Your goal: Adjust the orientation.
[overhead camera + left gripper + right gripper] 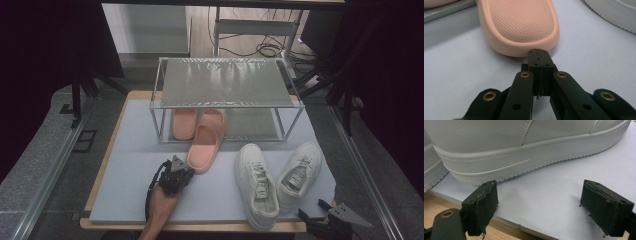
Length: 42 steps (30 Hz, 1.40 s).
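My left gripper (187, 170) (538, 53) is shut with nothing between its jaws, its tips right at the heel rim of a pink slipper (207, 141) (520, 22). That slipper lies half under a metal rack (225, 82), heel toward me. A second pink slipper (182, 123) rests on the rack's bottom shelf. Two white sneakers (257, 182) (300, 172) stand on the grey mat to the right. My right gripper (313, 209) (544, 202) stands open at the mat's front edge, just short of the heel of a white sneaker (524, 145), touching nothing.
The pale grey mat (135, 165) (564, 185) covers a wooden table (95, 197) (434, 205). The rack's lower rail (446, 11) runs behind the slipper. A sneaker sole (614, 12) lies to the right of the left gripper. Cables trail on the floor beyond.
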Available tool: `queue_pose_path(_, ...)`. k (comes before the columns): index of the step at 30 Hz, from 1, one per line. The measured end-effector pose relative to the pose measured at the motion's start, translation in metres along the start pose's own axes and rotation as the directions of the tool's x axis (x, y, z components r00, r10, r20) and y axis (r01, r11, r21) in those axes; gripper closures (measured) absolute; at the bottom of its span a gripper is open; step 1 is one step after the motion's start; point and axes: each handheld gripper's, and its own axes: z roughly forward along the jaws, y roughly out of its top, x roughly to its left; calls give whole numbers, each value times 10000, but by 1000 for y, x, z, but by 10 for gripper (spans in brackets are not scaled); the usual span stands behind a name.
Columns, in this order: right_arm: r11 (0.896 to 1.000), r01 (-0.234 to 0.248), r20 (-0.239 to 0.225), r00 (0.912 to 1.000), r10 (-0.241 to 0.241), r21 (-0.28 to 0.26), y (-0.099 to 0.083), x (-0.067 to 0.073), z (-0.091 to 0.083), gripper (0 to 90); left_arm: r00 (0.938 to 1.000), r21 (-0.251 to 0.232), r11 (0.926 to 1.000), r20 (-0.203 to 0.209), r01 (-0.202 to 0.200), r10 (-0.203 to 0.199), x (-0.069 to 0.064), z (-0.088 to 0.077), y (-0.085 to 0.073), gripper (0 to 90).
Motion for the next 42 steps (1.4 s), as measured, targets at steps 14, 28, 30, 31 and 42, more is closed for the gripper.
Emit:
queue_pose_path(14,10000,-5,-5,10000,5,-4,0,0,0,142,9997,-338,9994,247,-59,68,-8,12,20,898)
queue_pose_path(28,10000,-43,-2,10000,43,-67,0,0,0,141,10000,-619,9981,13,64,-63,-4,25,40,899)
queue_pose_path(30,10000,-42,-2,10000,42,-65,0,0,0,141,9999,-614,9981,-35,98,-100,-3,28,43,899)
queue_pose_path(31,10000,-44,-4,10000,44,-66,0,0,0,141,9999,-601,9981,-49,112,-115,-1,30,44,899)
queue_pose_path(42,10000,-66,-34,10000,66,-36,0,-1,0,141,9991,-642,9974,-270,320,-338,8,43,54,899)
